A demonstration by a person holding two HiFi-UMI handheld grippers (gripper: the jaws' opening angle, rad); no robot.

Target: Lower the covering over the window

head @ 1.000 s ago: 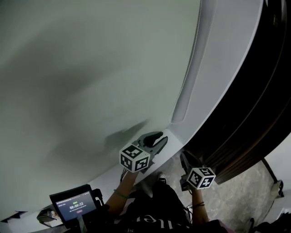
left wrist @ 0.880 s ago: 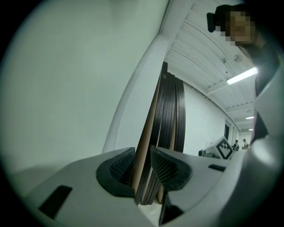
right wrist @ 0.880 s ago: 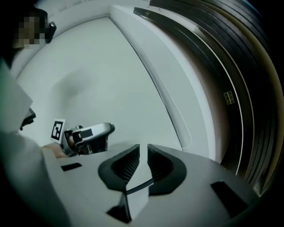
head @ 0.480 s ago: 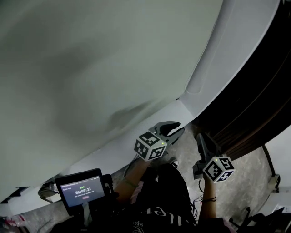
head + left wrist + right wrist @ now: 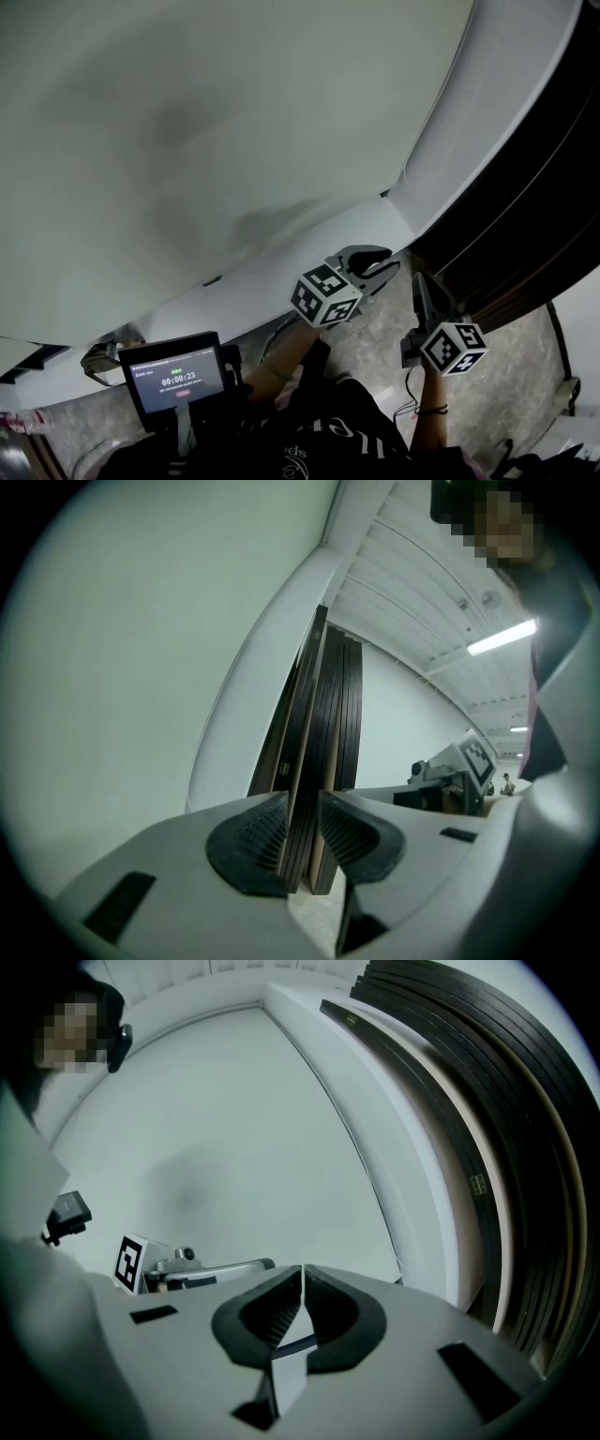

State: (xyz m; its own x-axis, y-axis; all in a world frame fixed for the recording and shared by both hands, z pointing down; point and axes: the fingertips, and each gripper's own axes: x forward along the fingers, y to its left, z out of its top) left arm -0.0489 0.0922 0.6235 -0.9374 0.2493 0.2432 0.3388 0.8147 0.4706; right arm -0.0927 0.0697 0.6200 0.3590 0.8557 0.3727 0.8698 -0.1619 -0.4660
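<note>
Jaws of the 2 grippers: left gripper (image 5: 378, 263) released, right gripper (image 5: 420, 279) just clenched shut, empty.

Two grippers (image 5: 375, 265) (image 5: 419, 281), one covering (image 5: 234, 122), one screen (image 5: 178, 380).

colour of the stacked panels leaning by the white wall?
The stacked panels are dark brown to black; clearest in right gripper view.

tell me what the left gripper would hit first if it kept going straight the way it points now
Most likely the stack of dark panels. The left gripper has its jaws apart, and its own view shows the stack dead centre in the gap, with nothing visible in between. How far off the stack stands is unclear.
</note>
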